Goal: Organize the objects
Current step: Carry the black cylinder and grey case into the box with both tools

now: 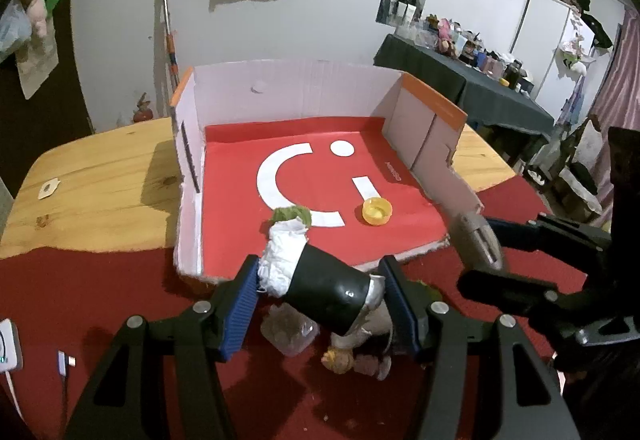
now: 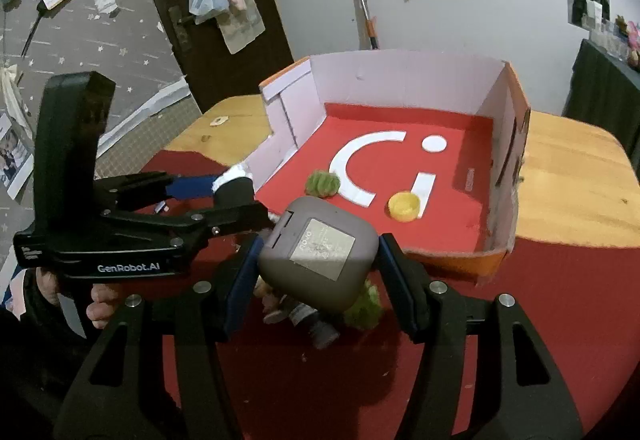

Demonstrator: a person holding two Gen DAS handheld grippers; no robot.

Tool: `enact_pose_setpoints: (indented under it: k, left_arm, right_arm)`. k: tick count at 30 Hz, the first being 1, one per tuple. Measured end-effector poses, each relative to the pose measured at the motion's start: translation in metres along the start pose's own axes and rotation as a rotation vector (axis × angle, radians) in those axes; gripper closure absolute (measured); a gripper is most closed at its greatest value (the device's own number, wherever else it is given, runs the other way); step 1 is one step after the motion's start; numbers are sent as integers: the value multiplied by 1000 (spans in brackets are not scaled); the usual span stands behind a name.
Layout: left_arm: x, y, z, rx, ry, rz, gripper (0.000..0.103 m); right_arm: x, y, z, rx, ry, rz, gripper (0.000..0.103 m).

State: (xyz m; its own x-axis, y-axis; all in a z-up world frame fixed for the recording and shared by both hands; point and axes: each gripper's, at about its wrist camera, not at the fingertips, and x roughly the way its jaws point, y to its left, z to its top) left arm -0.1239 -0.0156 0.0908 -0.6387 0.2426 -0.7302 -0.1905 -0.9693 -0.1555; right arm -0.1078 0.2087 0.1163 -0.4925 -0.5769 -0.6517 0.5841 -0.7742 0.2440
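My left gripper is shut on a black cup stuffed with white paper, held tilted just in front of the open cardboard box. My right gripper is shut on a grey rounded case, held above the red cloth before the box's front edge. Inside the box, on its red floor, lie a yellow cap and a small green ball. The left gripper with its cup also shows in the right wrist view; the right gripper with the case shows in the left wrist view.
Below the grippers on the red cloth lie a clear plastic piece, a small figurine and a green fuzzy item. The wooden table extends on both sides of the box. A white device with cable lies at the left.
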Motion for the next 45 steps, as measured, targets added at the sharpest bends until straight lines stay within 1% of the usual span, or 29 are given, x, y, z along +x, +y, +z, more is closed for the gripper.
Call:
enact_pose_setpoints:
  k: [3, 6, 12, 13, 19, 21, 25, 29, 36, 40, 45]
  left_arm:
    - [5, 3, 9, 8, 13, -7, 41]
    - [12, 5, 16, 14, 38, -20, 41]
    - [38, 11, 22, 11, 140, -82, 41]
    - [42, 13, 24, 9, 163, -99, 41]
    - [60, 18, 26, 7, 242, -134, 41]
    - [65, 18, 25, 14, 272, -158, 41]
    - [69, 16, 28, 31, 291, -173, 41]
    - [75, 18, 33, 37, 302, -166, 41]
    - [93, 24, 38, 23, 326, -158, 41]
    - [100, 26, 38, 26, 326, -133, 41]
    - [105, 29, 38, 31, 298, -76, 41]
  right_arm:
    - [2, -8, 10, 9, 12, 19, 46]
    - [8, -16, 19, 10, 31, 13, 46]
    - [29, -29, 32, 2, 97, 3, 46]
    - [31, -29, 33, -3, 108, 2, 46]
    - [52, -34, 37, -5, 186, 25, 46]
    - [58, -35, 37, -11, 205, 25, 46]
    - [70, -39, 37, -2, 245, 44, 46]
    - [80, -41, 36, 5, 282, 63, 46]
    - [92, -46, 38, 12, 319, 68, 46]
    - [100, -51, 37, 22, 345, 70, 46]
    - [109, -56, 34, 29, 366, 71, 46]
